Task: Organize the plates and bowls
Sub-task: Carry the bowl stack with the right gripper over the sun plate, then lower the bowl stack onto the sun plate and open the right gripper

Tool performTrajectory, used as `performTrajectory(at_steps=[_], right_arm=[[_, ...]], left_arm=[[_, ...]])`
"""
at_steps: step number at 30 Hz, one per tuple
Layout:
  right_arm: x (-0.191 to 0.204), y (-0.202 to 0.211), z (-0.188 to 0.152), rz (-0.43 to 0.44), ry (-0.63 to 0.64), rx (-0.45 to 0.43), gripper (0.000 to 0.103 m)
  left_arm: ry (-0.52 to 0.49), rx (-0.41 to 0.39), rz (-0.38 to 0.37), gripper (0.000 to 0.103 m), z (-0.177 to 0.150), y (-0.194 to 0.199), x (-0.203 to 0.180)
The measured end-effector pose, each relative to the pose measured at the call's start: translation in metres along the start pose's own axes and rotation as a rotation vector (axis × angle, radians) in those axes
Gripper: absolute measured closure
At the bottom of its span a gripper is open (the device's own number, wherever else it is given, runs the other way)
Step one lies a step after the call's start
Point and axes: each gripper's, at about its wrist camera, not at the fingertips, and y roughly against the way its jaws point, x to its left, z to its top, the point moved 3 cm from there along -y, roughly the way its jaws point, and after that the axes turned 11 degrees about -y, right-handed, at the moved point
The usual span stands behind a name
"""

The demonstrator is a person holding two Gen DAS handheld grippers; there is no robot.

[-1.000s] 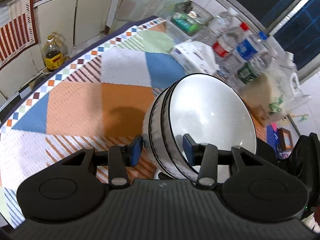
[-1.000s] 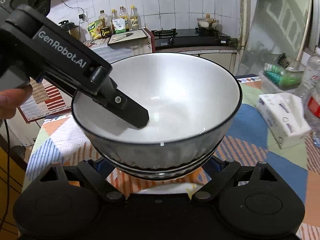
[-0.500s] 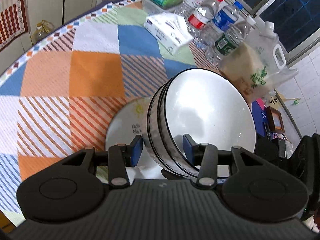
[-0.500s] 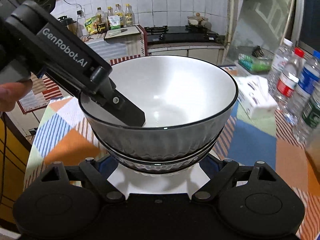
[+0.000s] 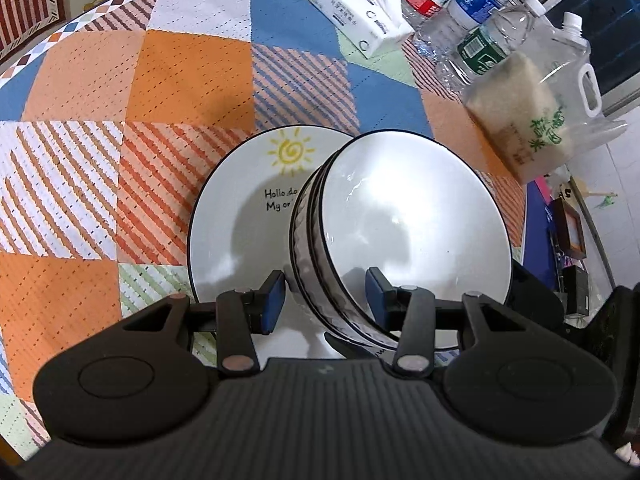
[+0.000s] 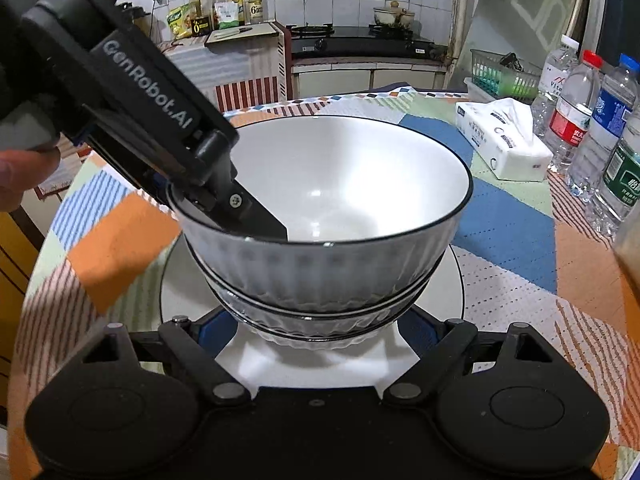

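The left hand-held gripper (image 5: 325,300) grips the rim of the stacked white ribbed bowls (image 6: 320,248); the right hand-held gripper (image 6: 318,332) cradles their base, whether clamped I cannot tell. Over the white sun-printed plate (image 5: 240,216), uneven lowering could tip them.

The left wrist view looks steeply down along its hand-held gripper (image 5: 324,304) at the tabletop (image 5: 188,60), very near. The right wrist view looks more level toward the far kitchen wall. Both share the stacked bowls (image 5: 400,232) (image 6: 332,216), plate (image 5: 240,216) (image 6: 312,364) and tissue pack (image 5: 360,12) (image 6: 504,144).
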Motion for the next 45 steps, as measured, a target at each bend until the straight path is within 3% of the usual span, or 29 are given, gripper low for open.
performTrajectory(at_steps=[14,20,29,34,45], right_arm=[[-0.006,-0.008,-0.003,0.000,0.027,-0.049,0.014],[-0.012,-0.008,-0.011,-0.044,-0.090,-0.053,0.012],[-0.018,0.043,-0.025,-0.089,-0.210,-0.123,0.011],[-0.017,0.072,-0.019,-0.154,-0.235,-0.146,0.011],[-0.015,0.144,-0.020,-0.251,-0.318,-0.160,0.009]], left_arm=[[0.029,-0.066,0.024,0.061,-0.001,-0.005,0.005],[-0.019,-0.150,0.151,0.061,-0.002,0.013,-0.004],[-0.070,-0.240,0.293,0.057,-0.015,0.067,-0.033],[-0.062,-0.253,0.301,0.056,-0.033,0.094,-0.052],[-0.071,-0.311,0.408,0.055,-0.086,0.151,-0.102]])
